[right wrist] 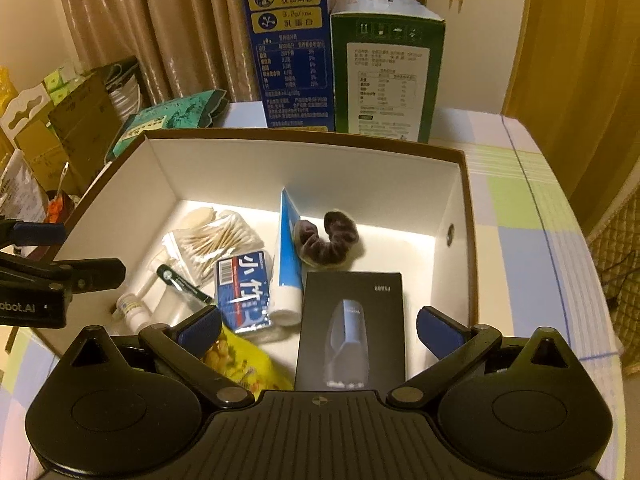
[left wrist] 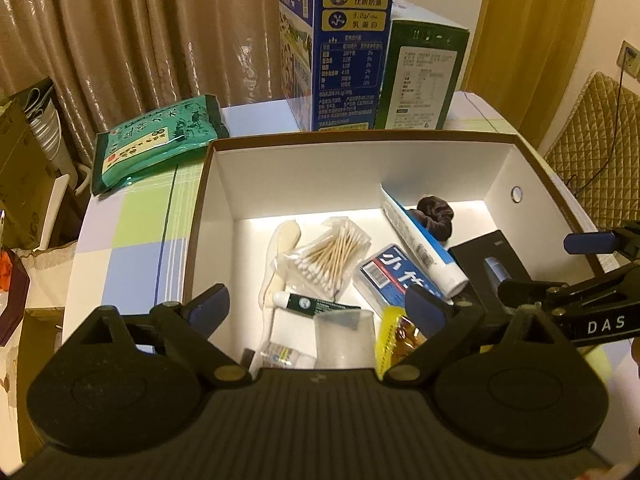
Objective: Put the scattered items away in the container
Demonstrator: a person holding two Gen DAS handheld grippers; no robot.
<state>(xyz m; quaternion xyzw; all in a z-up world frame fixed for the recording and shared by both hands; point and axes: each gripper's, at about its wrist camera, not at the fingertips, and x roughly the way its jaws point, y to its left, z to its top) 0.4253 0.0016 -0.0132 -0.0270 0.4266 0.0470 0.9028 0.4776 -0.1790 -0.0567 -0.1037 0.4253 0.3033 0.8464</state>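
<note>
While both claws stand wide apart with nothing between their pads, each camera looks down into the same container (left wrist: 532, 184), a white-walled box on the checked surface (left wrist: 132, 224). The left claw (left wrist: 318, 308) hangs over the near left part of the box, the right claw (right wrist: 320, 326) over the near right part.

Only the right wrist view shows the whole black box (right wrist: 352, 328) with a shaver picture; it lies flat, its long axis running from the camera toward the far wall. From the left wrist it is half covered by the other claw. The green packet (left wrist: 156, 144), outside the container, shows fully only from the left wrist.

The toothpaste tube (right wrist: 288, 256) points its cap toward the camera and its flat end to the far wall. The cotton swabs (left wrist: 328, 256) lie slanted in their bag. The dark scrunchie (right wrist: 330, 242) touches the tube.

The yellow snack bag (right wrist: 240, 364) is partly hidden behind the claw, and the small items at the near wall are hard to make out.
</note>
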